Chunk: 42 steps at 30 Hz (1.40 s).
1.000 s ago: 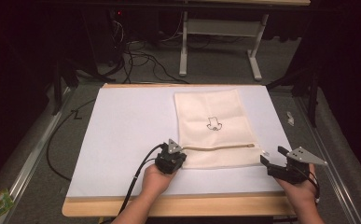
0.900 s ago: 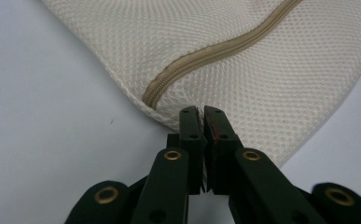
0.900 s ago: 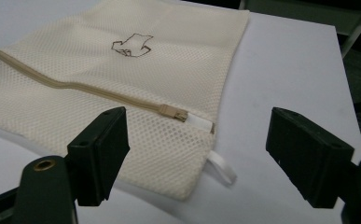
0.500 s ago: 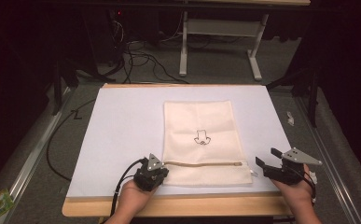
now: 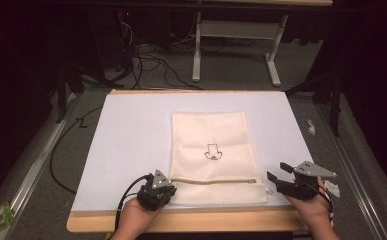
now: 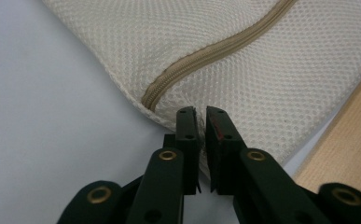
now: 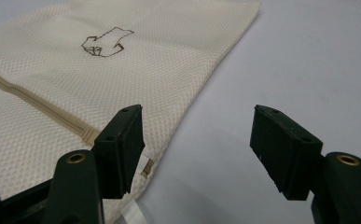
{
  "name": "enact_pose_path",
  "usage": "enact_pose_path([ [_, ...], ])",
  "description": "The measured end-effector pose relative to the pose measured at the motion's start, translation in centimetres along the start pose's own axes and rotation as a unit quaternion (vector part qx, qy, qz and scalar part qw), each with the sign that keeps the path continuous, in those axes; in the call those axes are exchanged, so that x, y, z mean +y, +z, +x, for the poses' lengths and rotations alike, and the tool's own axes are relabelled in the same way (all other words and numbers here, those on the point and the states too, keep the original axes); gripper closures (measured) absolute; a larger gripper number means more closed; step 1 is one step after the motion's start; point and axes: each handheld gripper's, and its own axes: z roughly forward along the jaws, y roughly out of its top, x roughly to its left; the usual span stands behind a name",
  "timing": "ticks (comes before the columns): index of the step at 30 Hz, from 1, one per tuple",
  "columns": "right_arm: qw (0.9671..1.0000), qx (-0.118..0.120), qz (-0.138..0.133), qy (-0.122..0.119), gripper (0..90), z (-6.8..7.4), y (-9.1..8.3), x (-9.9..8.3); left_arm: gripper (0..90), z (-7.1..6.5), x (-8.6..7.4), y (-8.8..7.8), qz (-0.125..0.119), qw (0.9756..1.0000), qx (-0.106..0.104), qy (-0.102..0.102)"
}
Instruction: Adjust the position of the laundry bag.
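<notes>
At the near left corner of the mesh bag [image 5: 213, 155], the left gripper [image 6: 200, 114] pinches the fabric edge, its jaws just easing apart. Its zipper [image 5: 213, 181] runs across towards the right gripper [image 5: 272, 179], whose jaws stand spread, just closing, nothing between them, just beside the bag's right edge.

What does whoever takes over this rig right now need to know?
Left gripper: jaws nearly shut at the bag's near left corner, by the zipper's end; they have just been opening. Can't tell if the pads pinch mesh.
Right gripper: open, jaws have just been closing, nothing gripped; it sits at the zipper's right end.
Bag lies flat on the mat, near its front edge.
Done: bag laid out, zipper shut.
Left: probably grip the zipper's right end and unzip, with the left gripper holding the corner.
</notes>
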Motion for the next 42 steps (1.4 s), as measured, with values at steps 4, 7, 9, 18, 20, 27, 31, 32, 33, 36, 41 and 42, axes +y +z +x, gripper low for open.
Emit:
enact_pose_path([
  [4, 0.9999, 0.003, 0.004, 0.012, 37.6, 0.5, 0.3, 0.0, 66.7, 0.2, 0.1, -0.3, -0.014, 0.9999, -0.005, -0.004],
  [7, 0.9996, 0.010, 0.013, 0.023, 40.7, 0.8, 0.5, 0.1, 53.6, 0.6, 0.2, -0.9, -0.053, 0.9986, 0.003, -0.008],
  [9, 0.9993, 0.018, 0.019, 0.026, 41.9, 1.0, 0.7, 0.1, 43.6, 1.0, 0.2, -1.4, -0.083, 0.9964, 0.016, -0.012],
  [18, 0.9973, 0.020, 0.066, 0.024, 37.6, 2.0, 1.9, -0.1, 33.8, 2.1, 0.0, -2.7, -0.140, 0.9886, 0.041, -0.036],
  [20, 0.9969, 0.017, 0.071, 0.028, 44.2, 2.0, 2.0, -0.1, 33.7, 2.1, 0.0, -2.7, -0.142, 0.9883, 0.040, -0.037],
  [27, 0.9946, 0.024, 0.091, 0.043, 56.6, 1.8, 2.7, -0.5, 35.5, 1.9, 0.0, -2.4, -0.137, 0.9895, 0.039, -0.025],
  [31, 0.9929, 0.025, 0.111, 0.036, 62.1, 2.2, 3.2, -0.7, 38.2, 1.8, 0.1, -2.4, -0.149, 0.9879, 0.035, -0.027],
  [32, 0.9932, 0.022, 0.110, 0.032, 62.7, 2.3, 3.2, -0.7, 38.1, 1.8, 0.1, -2.4, -0.153, 0.9872, 0.033, -0.029],
  [33, 0.9931, 0.021, 0.111, 0.031, 63.5, 2.4, 3.2, -0.7, 37.8, 1.9, 0.2, -2.3, -0.155, 0.9868, 0.034, -0.030],
  [36, 0.9931, 0.018, 0.111, 0.034, 68.7, 2.7, 3.2, -0.7, 36.9, 2.1, 0.2, -2.1, -0.155, 0.9869, 0.036, -0.028],
  [41, 0.9931, 0.027, 0.114, 0.011, 81.8, 3.2, 3.3, -0.6, 36.9, 2.4, 0.2, -2.4, -0.167, 0.9847, 0.033, -0.038],
  [42, 0.9929, 0.027, 0.116, 0.009, 82.2, 3.3, 3.2, -0.6, 36.9, 2.4, 0.2, -2.5, -0.173, 0.9835, 0.031, -0.042],
])
